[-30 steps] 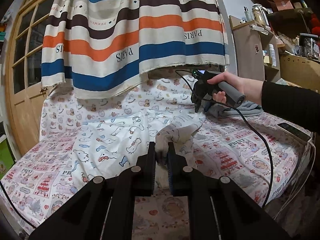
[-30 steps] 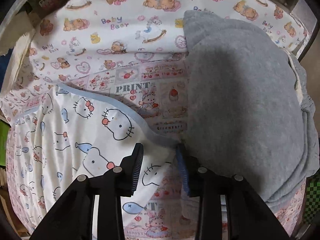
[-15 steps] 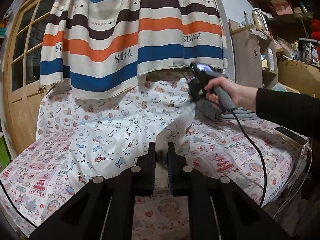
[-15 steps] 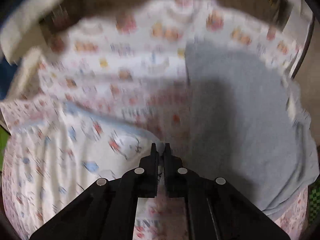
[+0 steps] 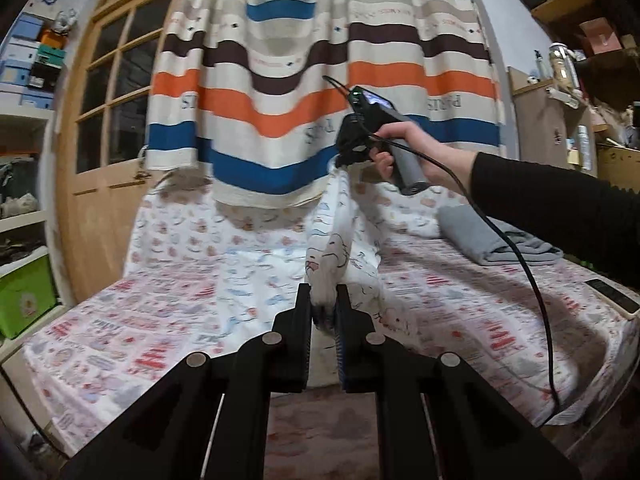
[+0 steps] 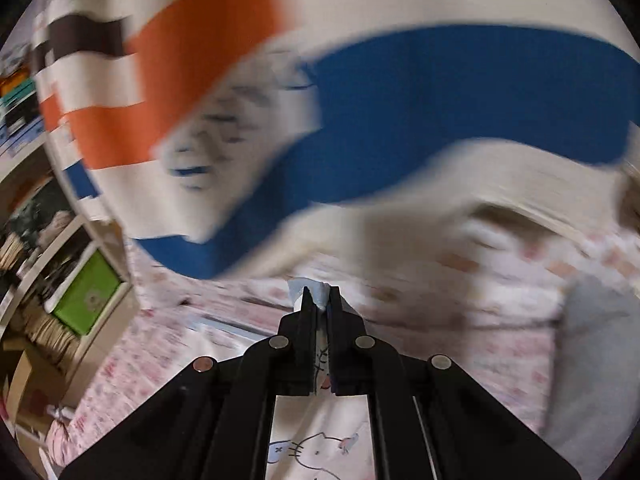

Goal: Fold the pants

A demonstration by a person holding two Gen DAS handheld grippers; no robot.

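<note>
The white cartoon-cat print pants [image 5: 340,248] hang stretched between both grippers above the bed. My left gripper [image 5: 324,300] is shut on a bunched edge of the fabric near the front of the bed. A hand holds my right gripper [image 5: 348,156] high in front of the striped curtain, with the pants rising up to it. In the right wrist view that gripper [image 6: 319,294] is shut on the pants' light-blue waistband [image 6: 316,290], and printed cloth [image 6: 316,444] hangs below its fingers. That view is motion-blurred.
The bed [image 5: 460,312] has a pink printed sheet. A folded grey garment [image 5: 488,240] lies at its right side, a dark remote [image 5: 612,296] near the right edge. A striped curtain [image 5: 320,80] hangs behind; a wooden door [image 5: 104,128] and green bin [image 5: 24,296] stand left.
The right gripper closed on the waistband corner and swung up and toward the curtain, lifting the pants off the bed. The left gripper kept its grip and shifted slightly.
</note>
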